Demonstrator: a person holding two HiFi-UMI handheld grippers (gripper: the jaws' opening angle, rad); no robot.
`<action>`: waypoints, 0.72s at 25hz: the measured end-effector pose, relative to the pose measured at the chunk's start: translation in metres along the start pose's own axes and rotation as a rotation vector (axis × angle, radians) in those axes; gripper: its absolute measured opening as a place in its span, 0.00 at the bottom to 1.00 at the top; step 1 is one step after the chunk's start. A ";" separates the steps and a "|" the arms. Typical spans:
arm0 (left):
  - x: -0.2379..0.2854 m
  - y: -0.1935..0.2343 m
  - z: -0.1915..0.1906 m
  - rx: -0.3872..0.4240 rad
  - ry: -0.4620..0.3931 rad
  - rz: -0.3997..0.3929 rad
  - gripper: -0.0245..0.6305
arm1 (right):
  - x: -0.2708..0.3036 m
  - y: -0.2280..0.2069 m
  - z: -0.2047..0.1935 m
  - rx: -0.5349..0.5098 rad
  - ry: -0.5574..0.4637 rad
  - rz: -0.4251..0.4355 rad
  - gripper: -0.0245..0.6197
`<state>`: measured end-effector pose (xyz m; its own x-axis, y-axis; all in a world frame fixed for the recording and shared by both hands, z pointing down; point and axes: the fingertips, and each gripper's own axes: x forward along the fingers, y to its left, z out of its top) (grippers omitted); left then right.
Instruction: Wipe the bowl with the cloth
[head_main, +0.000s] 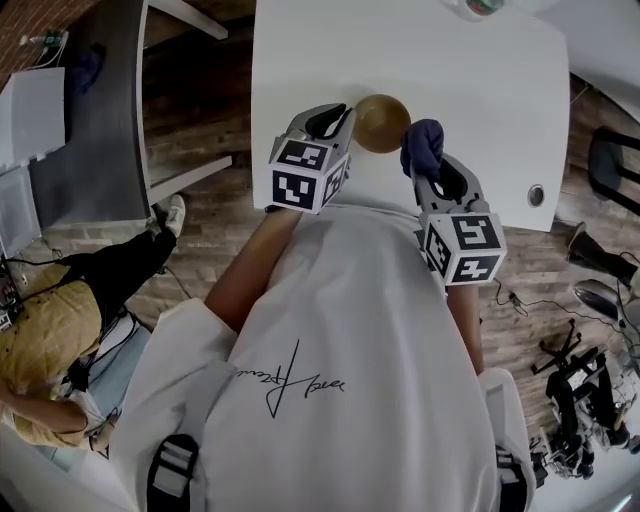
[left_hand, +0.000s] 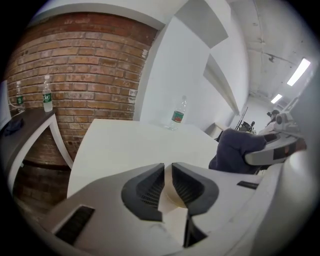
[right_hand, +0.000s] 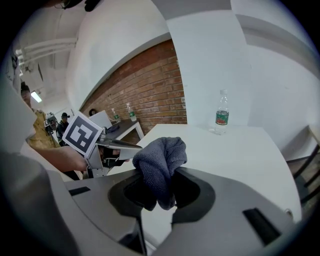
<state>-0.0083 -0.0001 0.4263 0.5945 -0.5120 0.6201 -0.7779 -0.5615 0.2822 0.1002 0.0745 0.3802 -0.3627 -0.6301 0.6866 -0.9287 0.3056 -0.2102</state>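
Note:
A brown bowl (head_main: 383, 123) sits on the white table (head_main: 470, 90) near its front edge. My left gripper (head_main: 345, 112) is at the bowl's left side. In the left gripper view the bowl's tan rim (left_hand: 170, 192) lies in the narrow gap of the left gripper (left_hand: 168, 167), whose pads look just off it. My right gripper (head_main: 425, 172) is just right of the bowl, shut on a bunched dark blue cloth (head_main: 423, 143). The cloth (right_hand: 160, 160) sticks up out of the right gripper (right_hand: 159, 176). The cloth (left_hand: 237, 150) also shows at the right of the left gripper view.
A water bottle (left_hand: 177, 114) stands at the table's far edge. A dark desk (head_main: 100, 110) with bottles (left_hand: 47, 95) stands at the left by a brick wall. A seated person (head_main: 60, 330) is at the lower left. The table has a round cable hole (head_main: 537, 195) at the right.

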 end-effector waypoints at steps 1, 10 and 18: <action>0.002 0.000 -0.002 0.001 0.008 -0.003 0.14 | 0.001 0.000 -0.002 -0.008 0.006 -0.003 0.17; 0.029 -0.006 -0.004 0.003 0.052 -0.018 0.15 | 0.008 -0.022 -0.004 0.005 0.041 -0.013 0.17; 0.040 0.001 -0.020 0.003 0.108 -0.016 0.18 | 0.021 -0.028 -0.010 0.001 0.069 0.005 0.17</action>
<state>0.0111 -0.0081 0.4656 0.5811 -0.4300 0.6910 -0.7680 -0.5707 0.2907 0.1195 0.0598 0.4081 -0.3614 -0.5774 0.7321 -0.9268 0.3082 -0.2145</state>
